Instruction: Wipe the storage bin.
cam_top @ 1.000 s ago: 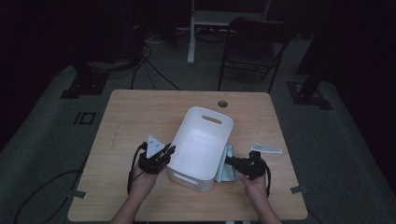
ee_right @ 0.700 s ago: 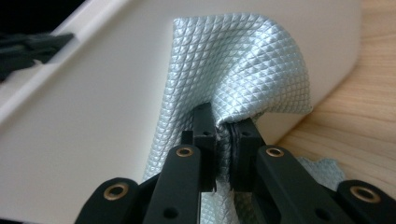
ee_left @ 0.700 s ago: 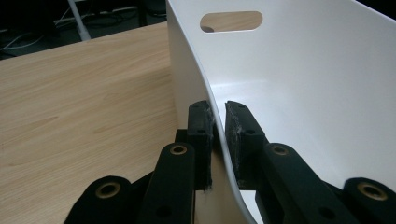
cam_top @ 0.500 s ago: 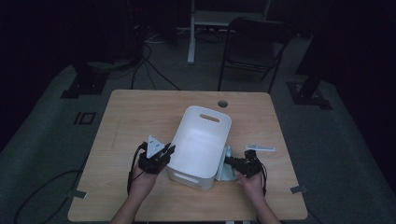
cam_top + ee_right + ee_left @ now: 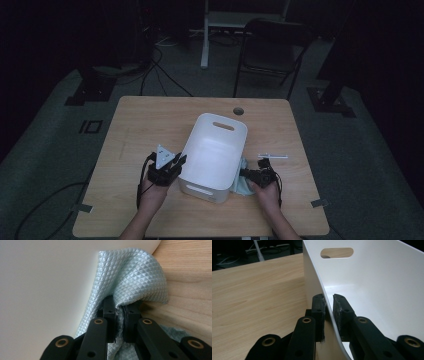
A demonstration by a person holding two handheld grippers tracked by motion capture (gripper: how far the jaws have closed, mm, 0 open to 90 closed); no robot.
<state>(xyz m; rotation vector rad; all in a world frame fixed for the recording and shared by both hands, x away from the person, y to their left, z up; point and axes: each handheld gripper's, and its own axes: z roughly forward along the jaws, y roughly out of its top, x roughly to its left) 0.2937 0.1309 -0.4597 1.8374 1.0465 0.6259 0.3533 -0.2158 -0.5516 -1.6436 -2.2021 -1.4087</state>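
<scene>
A white plastic tub (image 5: 222, 120) with a handle slot stands in the middle of the wooden table (image 5: 140, 125). My left gripper (image 5: 175, 162) sits at the tub's left wall, near its front corner. In the left gripper view the jaws (image 5: 329, 298) clamp the thin wall of the tub (image 5: 374, 277), one pad inside and one outside. My right gripper (image 5: 243, 173) is at the tub's right side, low near the table. It is shut on a bunched light-blue waffle cloth (image 5: 135, 275) that lies against the wall of the tub (image 5: 37, 277) and on the table.
A round cable hole (image 5: 238, 111) lies in the table behind the tub. A dark folding chair (image 5: 272, 45) and a white desk leg (image 5: 205, 35) stand beyond the far edge. Tape pieces (image 5: 318, 203) mark the front corners.
My right gripper has sunk and moved left toward the tub with the cloth in it. The left gripper and the tub have stayed put.
</scene>
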